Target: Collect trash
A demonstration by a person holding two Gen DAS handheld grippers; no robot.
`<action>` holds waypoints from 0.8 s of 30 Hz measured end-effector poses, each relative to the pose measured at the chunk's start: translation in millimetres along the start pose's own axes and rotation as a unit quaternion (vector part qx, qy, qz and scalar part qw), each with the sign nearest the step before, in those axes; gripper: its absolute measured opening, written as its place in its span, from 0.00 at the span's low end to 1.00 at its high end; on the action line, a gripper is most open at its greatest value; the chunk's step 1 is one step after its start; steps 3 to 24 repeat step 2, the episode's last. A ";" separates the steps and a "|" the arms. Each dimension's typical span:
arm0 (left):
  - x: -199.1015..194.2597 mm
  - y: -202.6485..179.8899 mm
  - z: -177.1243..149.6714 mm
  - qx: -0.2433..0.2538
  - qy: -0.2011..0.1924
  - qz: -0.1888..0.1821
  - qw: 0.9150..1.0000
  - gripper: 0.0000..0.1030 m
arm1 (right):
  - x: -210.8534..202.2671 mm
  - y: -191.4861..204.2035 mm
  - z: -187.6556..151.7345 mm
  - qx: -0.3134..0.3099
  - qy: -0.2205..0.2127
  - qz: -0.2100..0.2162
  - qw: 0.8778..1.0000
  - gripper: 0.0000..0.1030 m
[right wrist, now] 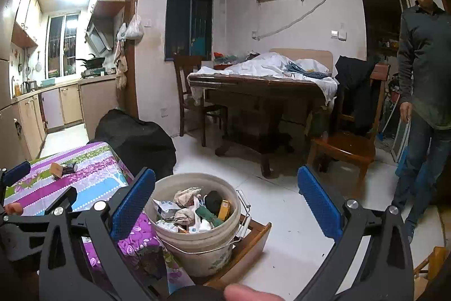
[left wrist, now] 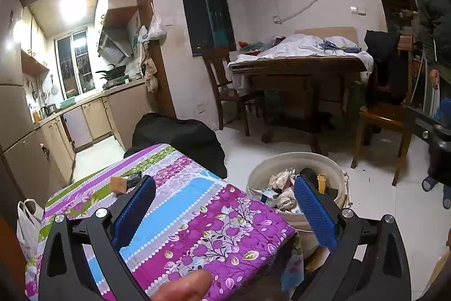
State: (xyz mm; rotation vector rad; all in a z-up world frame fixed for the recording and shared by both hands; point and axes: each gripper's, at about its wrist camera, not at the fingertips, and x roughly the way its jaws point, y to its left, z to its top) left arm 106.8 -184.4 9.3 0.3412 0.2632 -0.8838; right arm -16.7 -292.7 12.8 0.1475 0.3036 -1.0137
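The step in hand looks like the gap between 2 pickups: the cream bucket (right wrist: 197, 219) already holds a heap of crumpled paper, wrappers and a dark rolled item, while the desk (left wrist: 180, 205), covered in a purple, blue and green flowered cloth, carries only 2 small things at its far end. The bucket stands on a low wooden stool (right wrist: 248, 241) on the white floor, just beside the near corner of the desk. Judging from that, the next move calls for a reach across the cloth to the far end, a descent over 1 of the 2 pieces, a squeeze, and then a carry back over the bucket rim. The left tool (left wrist: 224, 212) hangs above the near part of the desk, its 2 blue ribbed fingers (left wrist: 135, 212) spread wide apart with nothing between them and nothing touched; the cloth and the bucket edge show through the gap. The right tool (right wrist: 227, 206) hovers over the bucket, likewise spread wide and empty, well clear of the trash below. The remaining pieces are a tan block (right wrist: 56, 169), possibly a scrap of wood or card, and a small dark object (right wrist: 70, 168) lying against it; what the dark one is cannot be told at this size. Both are near the left tool's side, so that one seems the likelier to go.
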 end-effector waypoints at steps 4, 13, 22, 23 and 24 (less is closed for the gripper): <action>2.0 0.8 -2.3 0.002 0.002 0.003 1.000 0.95 | 3.8 0.1 -0.5 0.000 0.011 -0.005 1.000 0.95; 2.0 0.8 -2.3 0.002 0.002 0.003 1.000 0.95 | 3.8 0.1 -0.5 0.000 0.011 -0.005 1.000 0.95; 2.0 0.8 -2.3 0.002 0.002 0.003 1.000 0.95 | 3.8 0.1 -0.5 0.000 0.011 -0.005 1.000 0.95; 2.0 0.8 -2.3 0.002 0.002 0.003 1.000 0.95 | 3.8 0.1 -0.5 0.000 0.011 -0.005 1.000 0.95; 2.0 0.8 -2.3 0.002 0.002 0.003 1.000 0.95 | 3.8 0.1 -0.5 0.000 0.011 -0.005 1.000 0.95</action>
